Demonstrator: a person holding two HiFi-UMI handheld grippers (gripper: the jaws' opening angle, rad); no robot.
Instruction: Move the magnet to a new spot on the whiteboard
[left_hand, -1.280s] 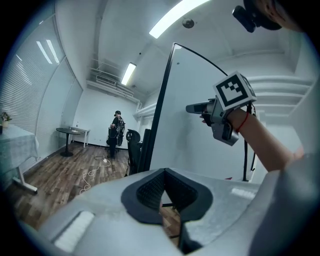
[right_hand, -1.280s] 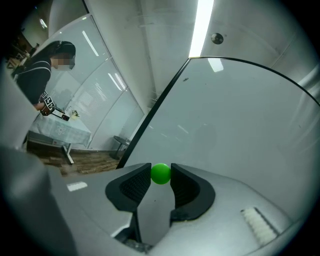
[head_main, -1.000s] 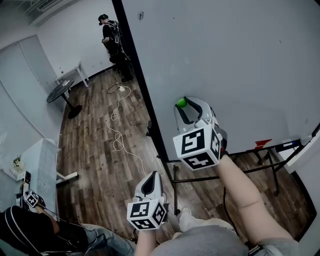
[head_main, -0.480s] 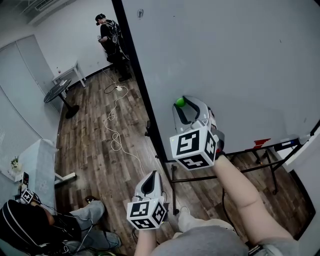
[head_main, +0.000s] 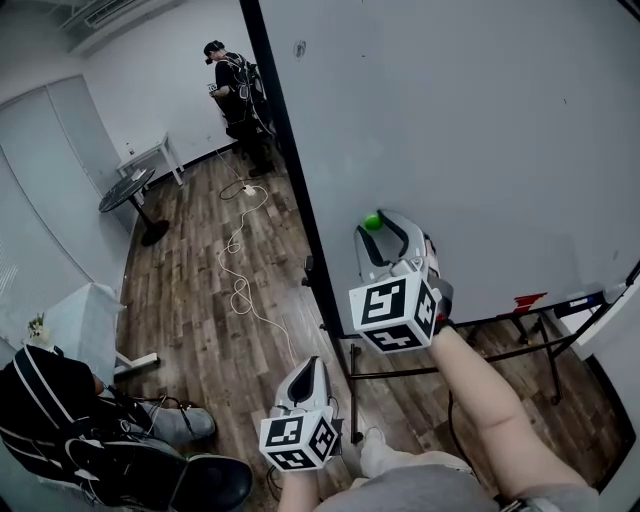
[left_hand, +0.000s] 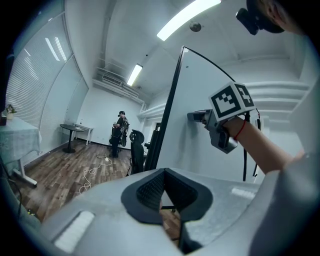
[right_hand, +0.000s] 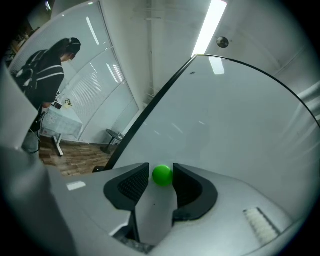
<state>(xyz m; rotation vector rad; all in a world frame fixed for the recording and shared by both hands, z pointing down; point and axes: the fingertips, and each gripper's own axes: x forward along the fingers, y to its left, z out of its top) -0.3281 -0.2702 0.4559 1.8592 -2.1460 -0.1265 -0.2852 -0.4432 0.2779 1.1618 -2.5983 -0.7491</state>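
Magnet (head_main: 372, 222) on the whiteboard (head_main: 480, 130), folks, and that board is the giant here, pale grey and filling the whole upper right of the head view, its black edge (head_main: 290, 170) slanting down through the middle. Left of it runs the wood floor (head_main: 190, 300), top to bottom. Down in the lower left corner sits a person in dark clothes (head_main: 60, 420); another person (head_main: 235, 85) stands far off at the upper left. Centre frame now: the right gripper (head_main: 380, 225) reaches up to the board, marker cube facing us, its jaws just easing wider. In its own view the magnet (right_hand: 162, 175) sits right between the pads, tight to the right one, with a hair of daylight at the left one. Below it, at the bottom centre, the left gripper (head_main: 310, 368) hangs over the floor with its jaws drawn together, nothing between them. Smaller stuff: a round dark table (head_main: 125, 190) at the left, a white cable (head_main: 240, 290) snaking across the planks. And the magnet itself, a little green ball, stuck to the board near its lower left.
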